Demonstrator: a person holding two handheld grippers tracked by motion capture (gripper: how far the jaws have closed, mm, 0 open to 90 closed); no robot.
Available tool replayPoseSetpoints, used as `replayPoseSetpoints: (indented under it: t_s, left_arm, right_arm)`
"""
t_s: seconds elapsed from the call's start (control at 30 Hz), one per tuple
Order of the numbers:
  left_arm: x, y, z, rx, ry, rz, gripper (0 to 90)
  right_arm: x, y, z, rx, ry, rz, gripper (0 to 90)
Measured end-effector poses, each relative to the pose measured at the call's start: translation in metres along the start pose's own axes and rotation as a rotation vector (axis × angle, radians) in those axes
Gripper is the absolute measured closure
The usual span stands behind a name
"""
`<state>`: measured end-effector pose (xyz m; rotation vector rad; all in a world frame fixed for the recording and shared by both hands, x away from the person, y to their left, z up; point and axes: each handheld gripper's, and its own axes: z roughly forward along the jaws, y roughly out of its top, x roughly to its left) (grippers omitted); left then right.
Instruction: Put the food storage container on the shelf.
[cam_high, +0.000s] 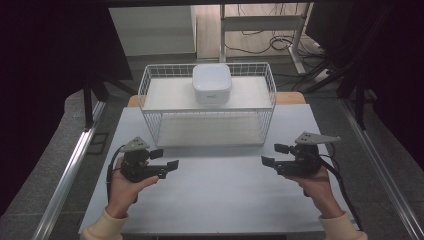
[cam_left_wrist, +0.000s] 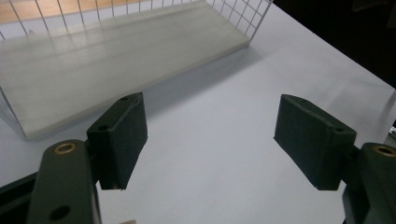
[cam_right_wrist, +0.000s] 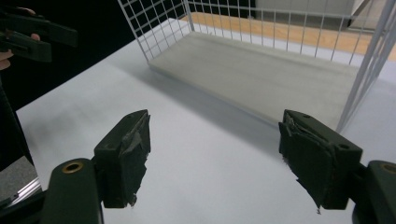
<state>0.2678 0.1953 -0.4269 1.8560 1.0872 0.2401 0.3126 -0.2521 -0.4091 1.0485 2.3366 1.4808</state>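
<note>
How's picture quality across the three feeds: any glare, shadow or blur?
High view: dark surroundings, evenly lit table, white box slightly washed out. Left gripper view: soft shadow beside the wire rack, jaws sharp. Right gripper view: similar shadow, rack slightly soft, no glare.

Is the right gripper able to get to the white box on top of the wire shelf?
Probably yes. The right gripper is open, and the white box sits on the wire shelf, open from above.
</note>
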Motion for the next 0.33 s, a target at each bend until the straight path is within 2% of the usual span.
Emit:
replayPoseSetpoints:
  t_s: [0.1, 0.33]
  left_arm:
    - [0.0001, -0.0006, 0.0029, 0.004, -0.007, -0.002, 24.5]
    - [0.0027, -0.0024, 0.0009, -0.006, -0.007, -0.017, 24.3]
  right_arm:
    - [-0.0006, -0.0031, 0.0006, 0.016, -0.013, -0.009, 23.3]
    - [-0.0003, -0.0041, -0.0024, -0.006, -0.015, -0.01, 22.2]
